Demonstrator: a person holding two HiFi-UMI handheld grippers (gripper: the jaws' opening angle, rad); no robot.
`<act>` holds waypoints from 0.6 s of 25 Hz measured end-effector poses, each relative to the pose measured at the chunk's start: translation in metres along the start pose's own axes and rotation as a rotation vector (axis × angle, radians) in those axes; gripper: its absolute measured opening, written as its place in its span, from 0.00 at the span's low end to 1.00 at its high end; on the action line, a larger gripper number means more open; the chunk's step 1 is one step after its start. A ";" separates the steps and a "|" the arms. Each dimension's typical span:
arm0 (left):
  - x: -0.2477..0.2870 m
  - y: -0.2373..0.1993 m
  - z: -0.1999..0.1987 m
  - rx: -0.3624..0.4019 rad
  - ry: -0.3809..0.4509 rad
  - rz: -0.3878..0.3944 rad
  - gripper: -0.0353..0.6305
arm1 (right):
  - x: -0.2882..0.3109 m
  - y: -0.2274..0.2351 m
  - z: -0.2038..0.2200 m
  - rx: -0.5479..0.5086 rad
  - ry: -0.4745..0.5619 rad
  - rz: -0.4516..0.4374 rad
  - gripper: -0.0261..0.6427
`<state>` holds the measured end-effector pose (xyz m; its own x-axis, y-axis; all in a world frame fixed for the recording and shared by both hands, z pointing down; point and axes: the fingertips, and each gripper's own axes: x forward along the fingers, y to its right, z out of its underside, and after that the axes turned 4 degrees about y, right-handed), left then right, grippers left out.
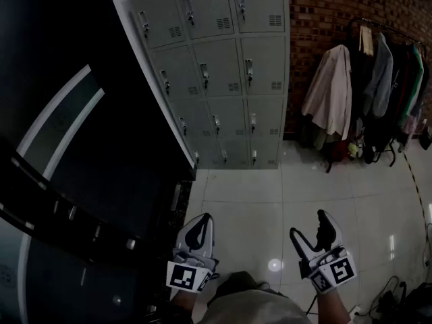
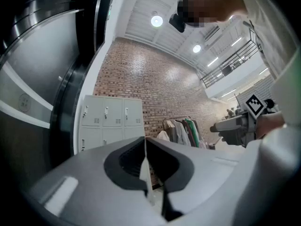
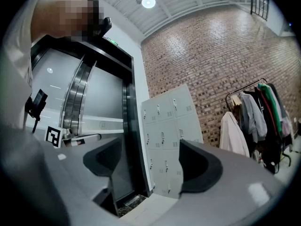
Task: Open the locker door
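Observation:
A grey bank of lockers point(image 1: 219, 73) stands against the brick wall, far ahead of me, with every door closed and a small handle on each. It also shows in the left gripper view as lockers point(image 2: 112, 119) and in the right gripper view as lockers point(image 3: 170, 126). My left gripper point(image 1: 200, 225) hangs low over the tiled floor, its jaws shut together with nothing between them point(image 2: 145, 149). My right gripper point(image 1: 312, 227) hangs beside it, jaws wide open and empty point(image 3: 146, 161). Both are well short of the lockers.
A dark glass and metal doorway point(image 1: 74, 181) fills the left side. A clothes rack point(image 1: 378, 79) with several coats stands at the right along the brick wall point(image 1: 324, 12). Pale floor tiles point(image 1: 270, 187) lie between me and the lockers. Cables point(image 1: 398, 295) lie at lower right.

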<state>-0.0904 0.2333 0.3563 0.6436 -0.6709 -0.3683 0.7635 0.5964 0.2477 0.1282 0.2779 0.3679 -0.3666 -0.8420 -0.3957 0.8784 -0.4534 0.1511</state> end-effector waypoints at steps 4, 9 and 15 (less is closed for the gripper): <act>0.016 -0.022 0.019 0.016 -0.002 -0.010 0.19 | 0.029 0.010 0.007 0.006 0.012 -0.022 0.59; 0.045 -0.047 0.071 0.008 -0.010 0.005 0.26 | 0.067 0.037 0.053 0.011 -0.009 -0.023 0.59; 0.110 -0.117 0.154 -0.027 0.006 -0.054 0.41 | 0.149 0.087 0.111 -0.004 0.002 -0.019 0.60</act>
<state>-0.1010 0.0221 0.4249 0.6013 -0.6996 -0.3859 0.7951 0.5715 0.2029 0.1162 0.0811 0.4226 -0.3824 -0.8330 -0.3999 0.8725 -0.4679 0.1404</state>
